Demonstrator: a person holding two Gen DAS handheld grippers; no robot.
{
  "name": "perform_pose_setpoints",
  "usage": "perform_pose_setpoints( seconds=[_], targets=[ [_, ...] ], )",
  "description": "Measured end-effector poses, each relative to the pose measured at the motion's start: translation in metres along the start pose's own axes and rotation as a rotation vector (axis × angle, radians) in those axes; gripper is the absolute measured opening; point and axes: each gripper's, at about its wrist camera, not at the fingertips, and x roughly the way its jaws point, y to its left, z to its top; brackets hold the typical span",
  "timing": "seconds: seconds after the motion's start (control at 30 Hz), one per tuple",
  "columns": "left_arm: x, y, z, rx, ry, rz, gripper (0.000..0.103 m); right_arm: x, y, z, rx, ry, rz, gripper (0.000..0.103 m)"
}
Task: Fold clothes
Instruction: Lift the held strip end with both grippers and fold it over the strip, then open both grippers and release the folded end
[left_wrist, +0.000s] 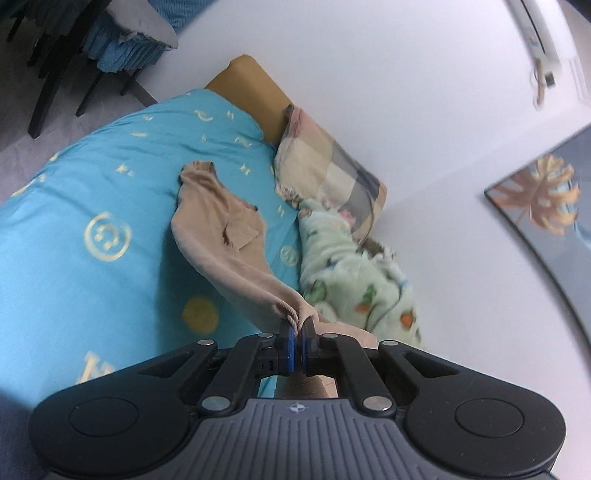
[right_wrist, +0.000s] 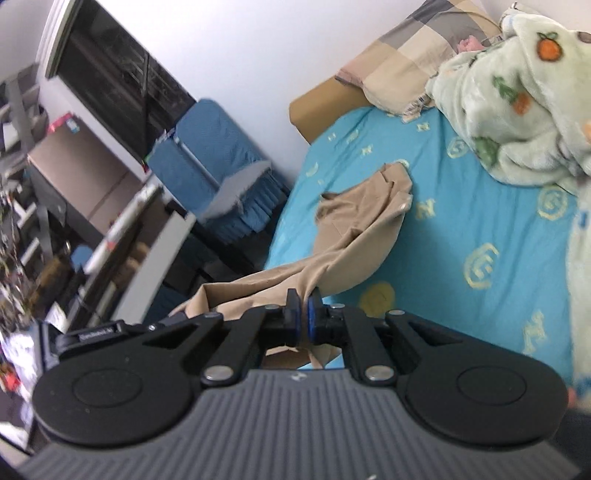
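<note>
A tan garment (left_wrist: 221, 236) lies stretched over the blue bedspread (left_wrist: 92, 177), its far end resting on the bed and its near end lifted. My left gripper (left_wrist: 297, 326) is shut on a bunched edge of the tan garment. In the right wrist view the same tan garment (right_wrist: 354, 229) rises from the bedspread (right_wrist: 480, 229) toward me. My right gripper (right_wrist: 303, 301) is shut on another bunched edge of it. Part of the cloth hangs below both grippers, hidden by their bodies.
A pale green fleece blanket (left_wrist: 354, 273) with fruit prints and a checked pillow (left_wrist: 332, 162) lie along the wall side of the bed; both show in the right wrist view (right_wrist: 509, 107). A blue folded mattress (right_wrist: 218, 155), shelves and clutter stand beyond the bed's edge.
</note>
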Motion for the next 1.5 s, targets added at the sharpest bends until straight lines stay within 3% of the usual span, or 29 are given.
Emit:
perform_pose_setpoints(
  seconds=[0.07, 0.17, 0.3, 0.4, 0.57, 0.73, 0.87, 1.1, 1.17, 1.2, 1.23, 1.27, 1.3, 1.4, 1.5],
  targets=[
    [-0.008, 0.006, -0.014, 0.010, 0.015, 0.010, 0.003, 0.004, -0.003, -0.012, -0.017, -0.011, -0.032, 0.008],
    [0.003, 0.024, -0.009, -0.003, 0.019, 0.056, 0.003, 0.029, -0.007, -0.009, -0.020, -0.033, -0.056, 0.008],
    [0.042, 0.036, 0.023, -0.020, -0.013, 0.087, 0.004, 0.067, -0.012, -0.001, -0.018, -0.071, -0.089, 0.008],
    [0.078, 0.032, 0.049, 0.072, -0.082, 0.129, 0.004, 0.105, -0.017, 0.021, -0.011, -0.127, -0.108, 0.008],
    [0.144, 0.034, 0.088, 0.138, -0.136, 0.182, 0.004, 0.168, -0.030, 0.045, -0.083, -0.214, -0.160, 0.008],
    [0.221, 0.051, 0.112, 0.258, -0.154, 0.225, 0.004, 0.233, -0.062, 0.058, -0.176, -0.219, -0.218, 0.008],
    [0.277, 0.081, 0.120, 0.314, -0.111, 0.294, 0.004, 0.287, -0.090, 0.058, -0.203, -0.141, -0.255, 0.008],
    [0.317, 0.114, 0.125, 0.345, -0.058, 0.352, 0.006, 0.323, -0.103, 0.057, -0.220, -0.074, -0.267, 0.011],
    [0.316, 0.108, 0.123, 0.382, -0.051, 0.367, 0.019, 0.316, -0.100, 0.058, -0.228, -0.099, -0.252, 0.018],
    [0.315, 0.104, 0.121, 0.409, -0.049, 0.377, 0.046, 0.312, -0.098, 0.058, -0.234, -0.113, -0.244, 0.028],
    [0.311, 0.098, 0.118, 0.443, -0.071, 0.379, 0.068, 0.307, -0.096, 0.058, -0.239, -0.127, -0.236, 0.056],
    [0.306, 0.091, 0.114, 0.478, -0.099, 0.378, 0.074, 0.303, -0.094, 0.059, -0.244, -0.141, -0.228, 0.083],
    [0.299, 0.084, 0.110, 0.501, -0.112, 0.374, 0.080, 0.295, -0.091, 0.058, -0.255, -0.171, -0.218, 0.090],
    [0.280, 0.064, 0.097, 0.561, -0.138, 0.356, 0.083, 0.272, -0.079, 0.056, -0.298, -0.225, -0.200, 0.088],
    [0.260, 0.044, 0.083, 0.626, -0.170, 0.339, 0.096, 0.254, -0.069, 0.053, -0.342, -0.249, -0.208, 0.088]
  ],
)
